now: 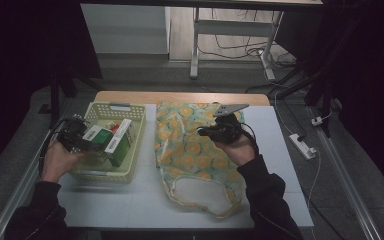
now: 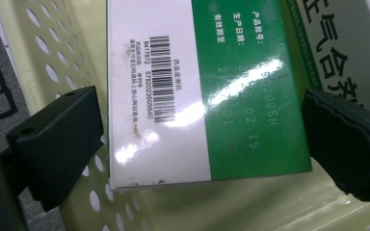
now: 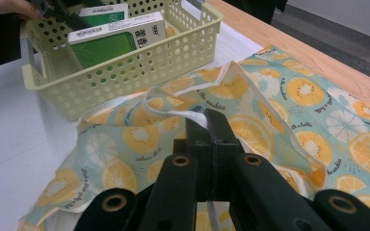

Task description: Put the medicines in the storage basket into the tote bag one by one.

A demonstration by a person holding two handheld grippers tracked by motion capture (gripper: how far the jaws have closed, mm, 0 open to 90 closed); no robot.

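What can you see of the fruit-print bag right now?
The bag is thin cloth, pale blue with orange-slice prints and a cream-edged handle loop at the near end. It lies flat and rumpled on the white table, right of the basket. The right gripper is shut on its raised edge, lifting a fold.

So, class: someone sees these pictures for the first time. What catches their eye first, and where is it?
Probably the fruit-print cloth bag spread across the middle of the table, its edge pinched in the shut right gripper. Next, the pale yellow basket at the left, where the left gripper straddles a green-and-white box.
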